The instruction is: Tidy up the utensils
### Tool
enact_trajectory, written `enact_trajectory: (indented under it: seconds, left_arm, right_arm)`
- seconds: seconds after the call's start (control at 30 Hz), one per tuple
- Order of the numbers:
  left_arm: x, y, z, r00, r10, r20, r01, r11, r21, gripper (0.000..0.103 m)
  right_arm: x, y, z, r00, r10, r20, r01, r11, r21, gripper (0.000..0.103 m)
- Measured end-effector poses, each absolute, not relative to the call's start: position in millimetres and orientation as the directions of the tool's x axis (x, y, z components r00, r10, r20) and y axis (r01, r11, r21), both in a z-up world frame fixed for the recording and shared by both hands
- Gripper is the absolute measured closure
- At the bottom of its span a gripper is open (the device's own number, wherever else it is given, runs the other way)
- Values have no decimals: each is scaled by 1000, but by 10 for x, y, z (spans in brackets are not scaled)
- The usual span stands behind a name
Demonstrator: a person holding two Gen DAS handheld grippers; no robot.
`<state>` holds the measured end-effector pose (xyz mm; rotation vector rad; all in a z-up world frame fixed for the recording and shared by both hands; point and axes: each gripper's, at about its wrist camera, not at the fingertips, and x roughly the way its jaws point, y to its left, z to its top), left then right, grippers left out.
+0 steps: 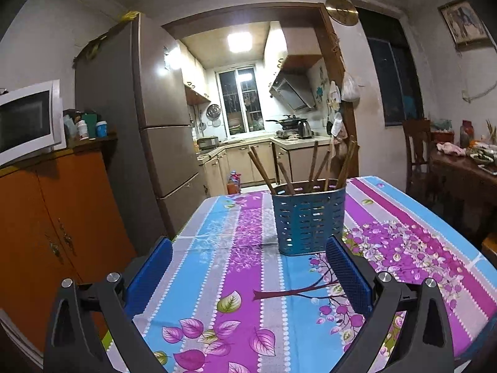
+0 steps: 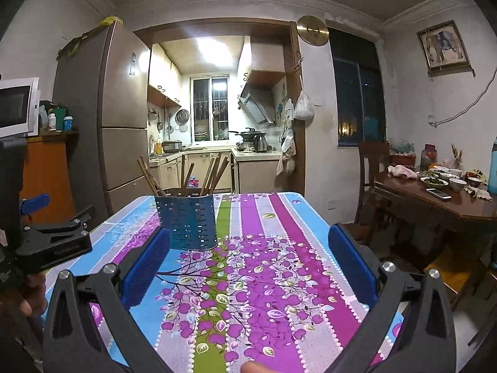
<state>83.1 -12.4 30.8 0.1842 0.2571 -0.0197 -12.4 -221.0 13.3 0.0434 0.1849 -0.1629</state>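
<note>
A blue perforated utensil holder (image 1: 309, 219) stands upright on the flowered tablecloth (image 1: 236, 279), with several brown wooden chopsticks (image 1: 313, 164) leaning inside it. My left gripper (image 1: 248, 242) is open and empty, just short of the holder, which sits ahead and slightly right. In the right wrist view the holder (image 2: 189, 220) stands ahead to the left with its chopsticks (image 2: 186, 174). My right gripper (image 2: 248, 233) is open and empty above the tablecloth (image 2: 264, 279). The left gripper's body (image 2: 52, 242) shows at the left edge.
An orange cabinet (image 1: 52, 227) with a microwave (image 1: 28, 121) and a fridge (image 1: 149, 130) stand left of the table. A dark wooden table (image 2: 435, 202) with bowls and a chair (image 2: 372, 180) stand to the right. The kitchen lies beyond.
</note>
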Motion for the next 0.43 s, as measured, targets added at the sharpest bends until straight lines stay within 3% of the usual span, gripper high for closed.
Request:
enact_trajectory:
  seconds: [0.17, 0.43]
  left_arm:
    - [802, -152, 275, 968, -6, -250, 53, 982, 180, 4]
    - [848, -136, 229, 948, -36, -316, 85, 986, 143, 4]
  right_arm:
    - [-139, -2223, 135, 970, -159, -186, 168, 985, 30, 5]
    - [-142, -2175, 130, 970, -151, -189, 158, 987, 20, 5]
